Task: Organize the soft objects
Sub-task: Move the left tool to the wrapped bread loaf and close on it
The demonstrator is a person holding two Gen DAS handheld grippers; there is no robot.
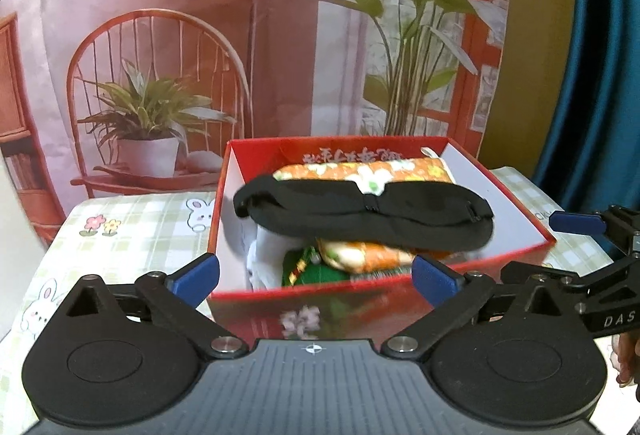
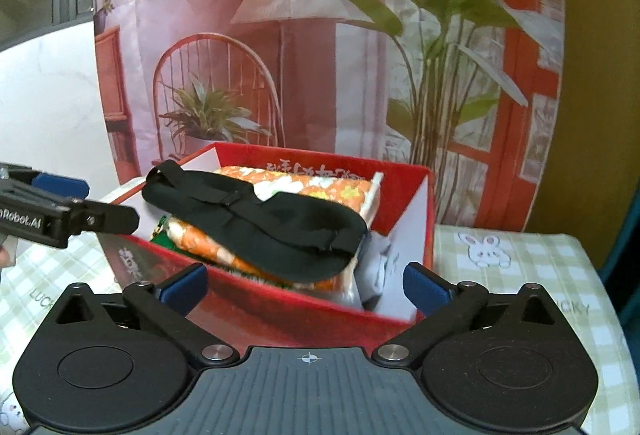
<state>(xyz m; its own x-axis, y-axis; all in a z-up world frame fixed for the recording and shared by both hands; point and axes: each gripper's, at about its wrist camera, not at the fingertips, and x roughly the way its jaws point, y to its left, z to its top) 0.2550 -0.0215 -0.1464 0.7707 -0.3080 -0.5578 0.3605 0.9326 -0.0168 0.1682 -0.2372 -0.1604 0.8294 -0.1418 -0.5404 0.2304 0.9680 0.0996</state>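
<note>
A red box [image 1: 360, 309] [image 2: 424, 195] with white inner walls stands on the checked tablecloth. A black sleep mask [image 1: 360, 221] [image 2: 260, 221] lies on top of its contents, across an orange flowered pouch [image 1: 328, 171] [image 2: 316, 187]. Under the mask I see a second orange flowered piece [image 1: 368, 255] [image 2: 200, 241], something green [image 1: 308, 273] and white cloth [image 1: 260, 255] [image 2: 376, 263]. My left gripper [image 1: 316, 275] is open in front of the box's near wall, holding nothing. My right gripper [image 2: 305, 289] is open at the box's other side, also holding nothing. Neither touches the mask.
The tablecloth [image 1: 132, 227] [image 2: 520, 255] has rabbit and flower prints and drops off at the sides. A printed backdrop [image 1: 240, 35] of a chair, lamp and plants hangs right behind the box. A blue curtain [image 1: 600, 75] hangs at the right.
</note>
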